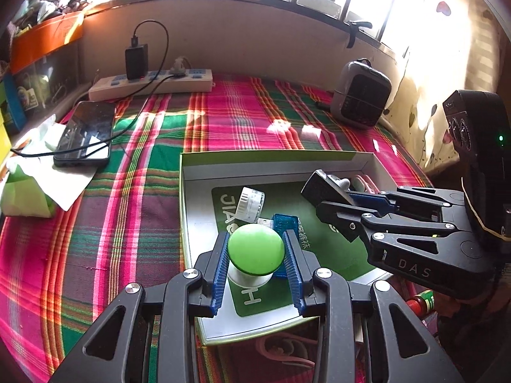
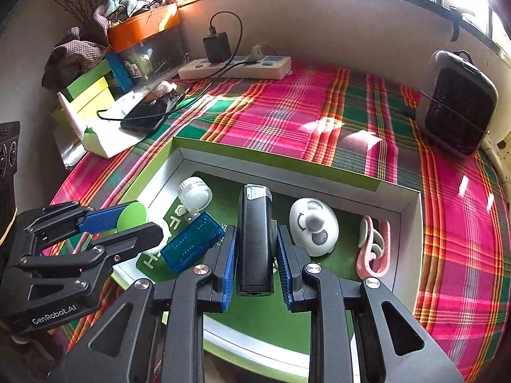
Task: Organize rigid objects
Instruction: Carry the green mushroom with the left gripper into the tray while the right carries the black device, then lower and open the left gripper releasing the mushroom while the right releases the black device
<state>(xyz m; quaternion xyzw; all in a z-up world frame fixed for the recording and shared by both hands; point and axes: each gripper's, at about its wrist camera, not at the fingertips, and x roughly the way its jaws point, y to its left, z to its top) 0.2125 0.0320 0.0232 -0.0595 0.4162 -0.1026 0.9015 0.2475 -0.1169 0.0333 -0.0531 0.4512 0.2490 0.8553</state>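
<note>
Gripping a green-lidded white plastic jar (image 1: pixel 255 252) over the shallow green-and-white cardboard box (image 2: pixel 274 159), left gripper (image 1: pixel 257 266) marked "GenRobot.AI", translucent blue USB device (image 2: pixel 191 242) inside, right gripper (image 2: pixel 257 252) marked "DAS" clamping a slim black rectangular device (image 2: pixel 254 239).

— Any lettering on my feeds?
— "DAS" on the right gripper (image 1: pixel 314 198) body at four o'clock; "GenRobot.AI" on the left gripper (image 2: pixel 134 223) body at eight o'clock.
— The box (image 1: pixel 274 156)?
— I only read "JIA" and "H".
</note>
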